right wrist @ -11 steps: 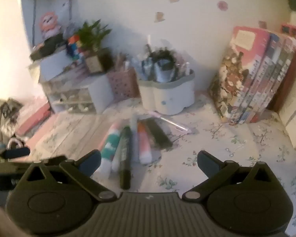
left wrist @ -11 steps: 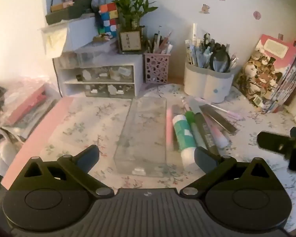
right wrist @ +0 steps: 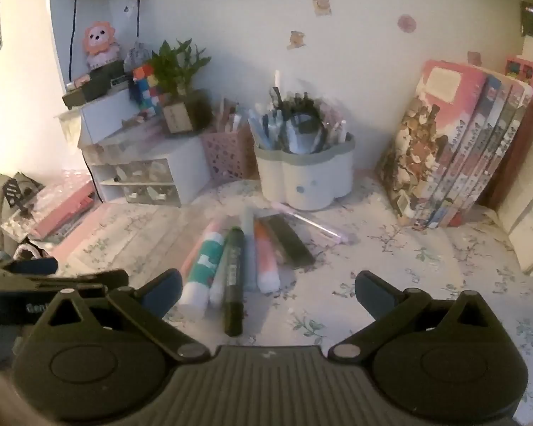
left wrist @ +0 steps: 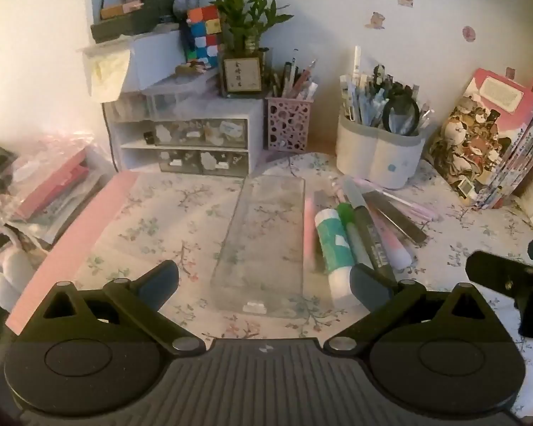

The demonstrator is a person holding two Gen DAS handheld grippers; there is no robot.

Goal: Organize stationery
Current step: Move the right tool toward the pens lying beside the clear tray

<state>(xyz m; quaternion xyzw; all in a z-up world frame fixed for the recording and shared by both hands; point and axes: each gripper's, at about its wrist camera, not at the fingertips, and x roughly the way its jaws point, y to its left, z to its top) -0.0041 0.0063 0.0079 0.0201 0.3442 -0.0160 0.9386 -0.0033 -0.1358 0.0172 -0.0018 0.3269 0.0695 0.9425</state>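
Left wrist view: the clear rectangular plastic tray (left wrist: 263, 241) lies lengthwise on the floral tablecloth (left wrist: 152, 227), and through its transparent walls I see only the cloth pattern, so it looks empty; sorting appears not yet begun. Just beside its right wall lies the loose stationery, side by side and roughly parallel to the tray: a pink pen (left wrist: 309, 227) touching or nearly touching the tray wall, a white glue stick with a teal label (left wrist: 332, 248), a green-capped marker (left wrist: 351, 234), a dark green marker (left wrist: 371, 245), a pink-and-white tube (left wrist: 394, 245), a flat dark ruler-like strip (left wrist: 396, 214), and thin pale pens (left wrist: 408, 204) further back. The left gripper (left wrist: 263, 282) hovers over the near end of the tray, fingers spread wide, nothing between them. Right wrist view: the right gripper (right wrist: 268, 289) is likewise spread and empty, poised above the near ends of the same items; the glue stick (right wrist: 204, 266) and dark green marker (right wrist: 233, 277) lie nearest its left finger (right wrist: 163, 289). At the back stand a pink perforated pen cup (left wrist: 287, 124) and a white lobed pen holder (left wrist: 376, 156), both already full. Judgement: nothing is stowed yet; every loose piece remains to be lifted, presumably into the tray. The dark marker, protruding nearest the right gripper, looks the easiest first pick.
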